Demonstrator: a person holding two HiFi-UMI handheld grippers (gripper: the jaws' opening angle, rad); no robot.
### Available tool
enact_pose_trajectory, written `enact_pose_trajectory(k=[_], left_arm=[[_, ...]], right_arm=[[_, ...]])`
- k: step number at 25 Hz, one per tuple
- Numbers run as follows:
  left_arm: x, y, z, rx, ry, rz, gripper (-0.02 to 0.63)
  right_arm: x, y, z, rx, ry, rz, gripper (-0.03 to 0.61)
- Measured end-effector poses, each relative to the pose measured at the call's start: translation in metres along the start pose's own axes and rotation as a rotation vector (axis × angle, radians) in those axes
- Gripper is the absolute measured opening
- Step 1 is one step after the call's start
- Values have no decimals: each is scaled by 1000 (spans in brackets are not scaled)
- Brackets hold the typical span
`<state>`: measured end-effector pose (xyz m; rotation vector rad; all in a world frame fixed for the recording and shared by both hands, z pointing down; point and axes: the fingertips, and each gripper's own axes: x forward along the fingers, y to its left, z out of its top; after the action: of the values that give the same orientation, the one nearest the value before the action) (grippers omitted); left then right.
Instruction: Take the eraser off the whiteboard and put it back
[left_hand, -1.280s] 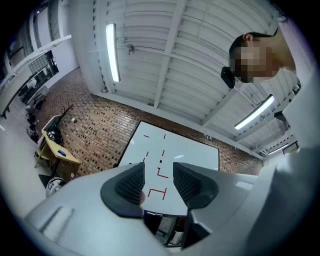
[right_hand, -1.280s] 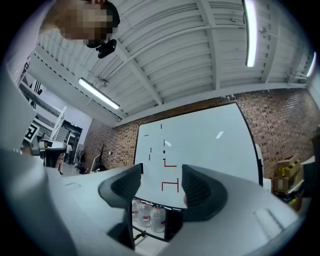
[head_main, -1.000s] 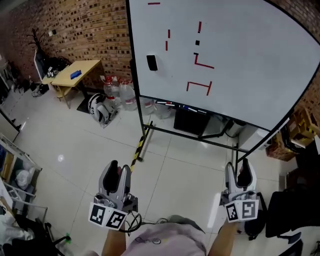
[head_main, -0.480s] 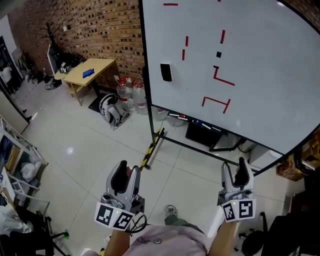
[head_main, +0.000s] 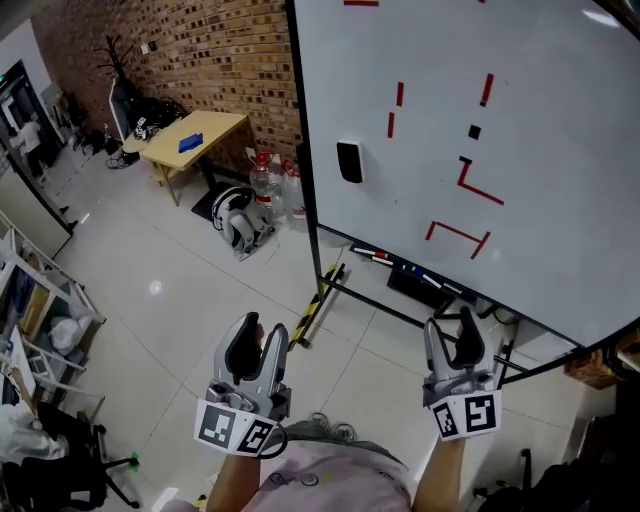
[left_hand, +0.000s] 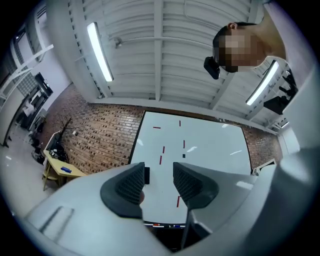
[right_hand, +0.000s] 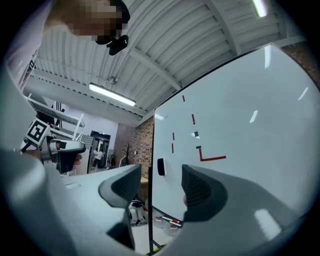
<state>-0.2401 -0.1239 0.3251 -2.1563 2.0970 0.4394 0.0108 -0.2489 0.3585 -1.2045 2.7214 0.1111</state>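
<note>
Left of centre at the bottom, the left tongs (head_main: 262, 328) are held spread and empty, aimed at the whiteboard (head_main: 560, 170). Above centre, the eraser (head_main: 349, 161) is kept on the board's left side, probably by magnetism. At lower right, the right tongs (head_main: 450, 322) are likewise spread and empty, well apart from the board.

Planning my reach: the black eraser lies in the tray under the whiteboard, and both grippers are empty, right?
No. The eraser sticks on the whiteboard face near its left edge, as the head view shows. The left gripper and right gripper are indeed empty.
</note>
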Motion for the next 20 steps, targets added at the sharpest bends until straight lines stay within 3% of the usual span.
enact_pose_trajectory(k=[5, 11, 20], left_arm=[[39, 30, -10, 22, 10, -16, 190], [101, 64, -23, -14, 8, -96, 212], [221, 67, -77, -41, 109, -199, 242]], right_arm=[[61, 9, -14, 8, -6, 31, 250], [131, 19, -21, -13, -13, 29, 250], [156, -9, -34, -51, 47, -73, 249]])
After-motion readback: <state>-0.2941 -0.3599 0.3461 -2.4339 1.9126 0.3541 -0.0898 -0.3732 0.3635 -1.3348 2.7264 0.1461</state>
